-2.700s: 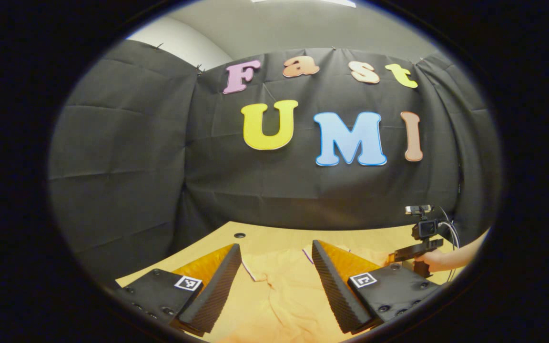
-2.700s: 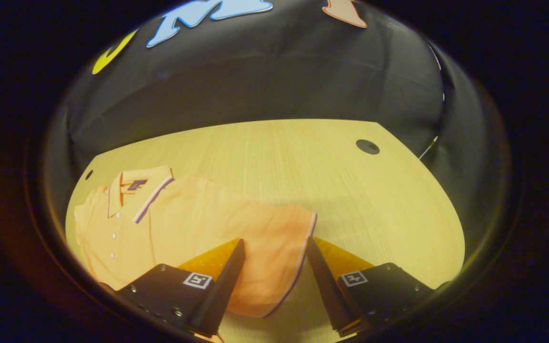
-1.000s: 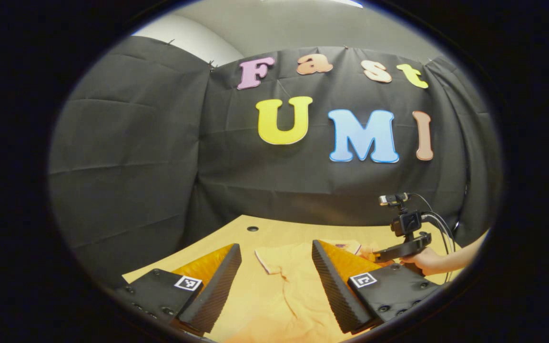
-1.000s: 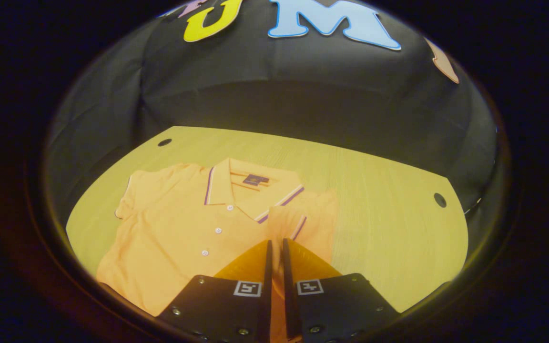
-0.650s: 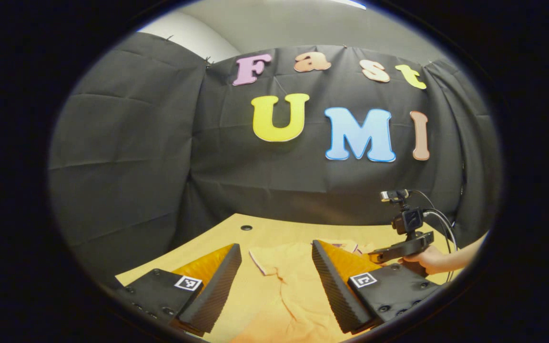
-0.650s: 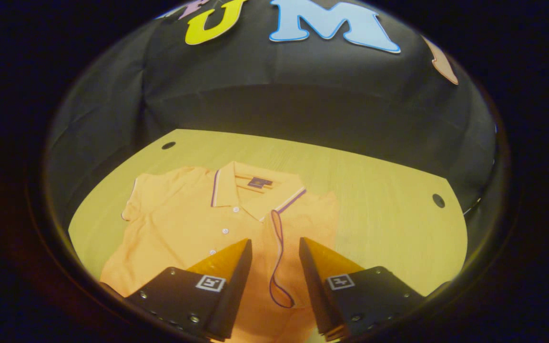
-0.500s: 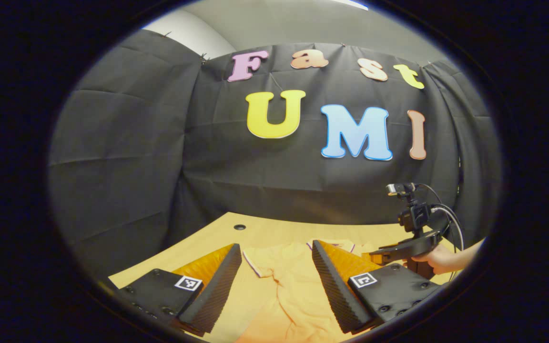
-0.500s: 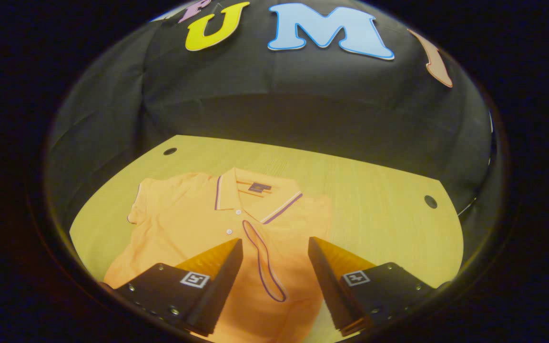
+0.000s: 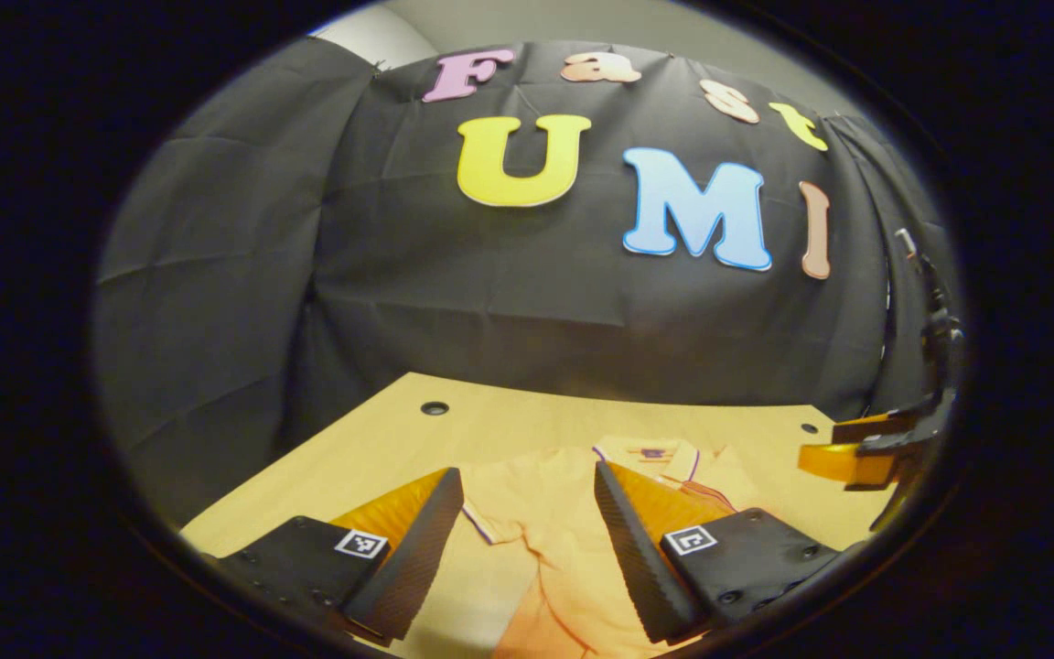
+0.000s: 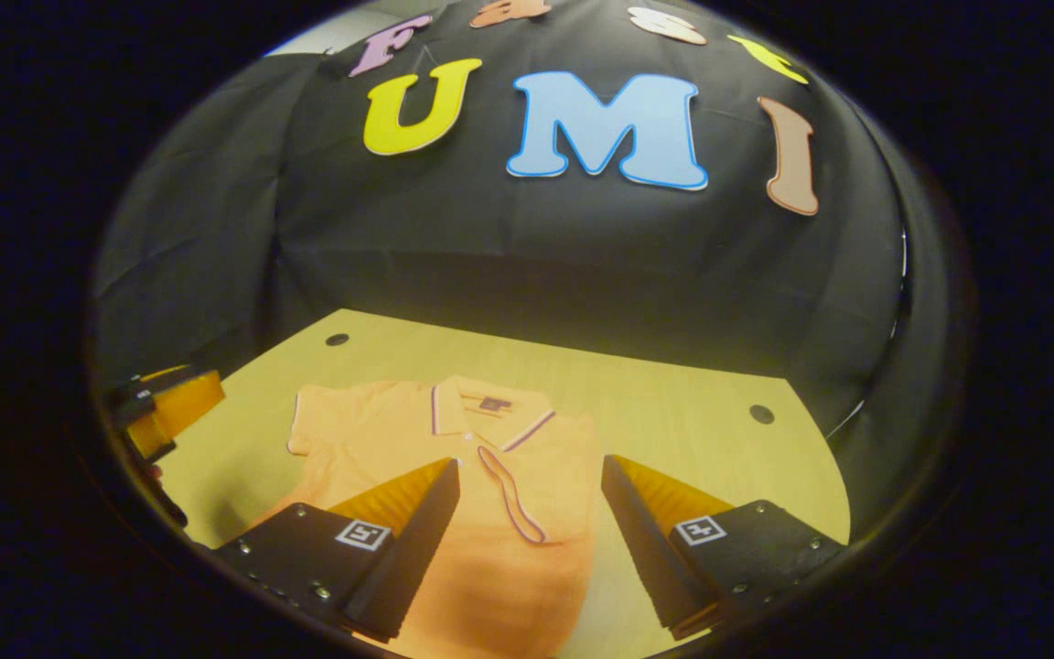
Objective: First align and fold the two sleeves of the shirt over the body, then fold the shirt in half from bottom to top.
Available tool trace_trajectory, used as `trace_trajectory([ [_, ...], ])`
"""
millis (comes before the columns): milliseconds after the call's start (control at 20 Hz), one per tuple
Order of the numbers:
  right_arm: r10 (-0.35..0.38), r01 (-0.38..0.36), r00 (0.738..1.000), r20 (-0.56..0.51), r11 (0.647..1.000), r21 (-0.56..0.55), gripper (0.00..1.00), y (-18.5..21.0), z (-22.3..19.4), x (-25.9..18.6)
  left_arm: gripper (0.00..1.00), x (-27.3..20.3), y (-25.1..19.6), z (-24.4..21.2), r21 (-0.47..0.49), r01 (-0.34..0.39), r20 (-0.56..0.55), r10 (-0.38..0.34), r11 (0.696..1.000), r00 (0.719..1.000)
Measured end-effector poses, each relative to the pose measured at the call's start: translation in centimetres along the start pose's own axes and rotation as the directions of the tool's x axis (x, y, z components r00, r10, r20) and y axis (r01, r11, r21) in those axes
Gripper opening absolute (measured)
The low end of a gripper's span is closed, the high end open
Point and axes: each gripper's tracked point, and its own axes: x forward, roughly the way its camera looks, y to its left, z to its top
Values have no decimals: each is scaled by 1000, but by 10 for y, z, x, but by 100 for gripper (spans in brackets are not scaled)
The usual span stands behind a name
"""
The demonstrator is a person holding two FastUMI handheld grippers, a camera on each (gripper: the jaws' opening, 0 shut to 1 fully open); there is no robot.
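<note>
An orange polo shirt (image 10: pixel 490 540) lies face up on the wooden table (image 10: pixel 673 403), collar (image 10: pixel 490 407) toward the far wall. One sleeve (image 10: pixel 527 499) is folded over the body, its purple-trimmed cuff near the buttons. The other sleeve (image 10: pixel 312 426) still lies spread out to the side. My right gripper (image 10: pixel 530 465) hovers open above the folded sleeve, holding nothing. In the left gripper view, my left gripper (image 9: pixel 527 474) is open over the spread sleeve (image 9: pixel 500 503), not touching it. The right gripper (image 9: pixel 865 453) shows at the far right of that view, and the left gripper (image 10: pixel 170 403) at the far left of the right gripper view.
The table has round cable holes (image 10: pixel 338 340) (image 10: pixel 761 414) near its back corners. Black cloth (image 9: pixel 490 275) walls the booth behind and to the sides. Bare tabletop (image 10: pixel 719 458) lies to the right of the shirt.
The right gripper carried one sleeve over the body, opened, let it go and drew back and up. The left gripper stayed open and now looks further down at the shirt.
</note>
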Motion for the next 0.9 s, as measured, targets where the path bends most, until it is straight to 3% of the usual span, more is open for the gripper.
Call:
trace_trajectory([
  [300, -34, 33, 998, 48, 999, 25, 96, 15, 7, -53, 93, 66, 24, -31, -54, -11, -95, 6, 998, 995],
  [550, -55, 53, 997, 47, 997, 52, 97, 28, 3, -85, 93, 115, 56, -61, -133, -67, -174, 44, 989, 984],
  [900, -76, 72, 996, 39, 993, 97, 97, 36, -3, -114, 95, 159, 85, -89, -100, -121, -244, 93, 988, 965],
])
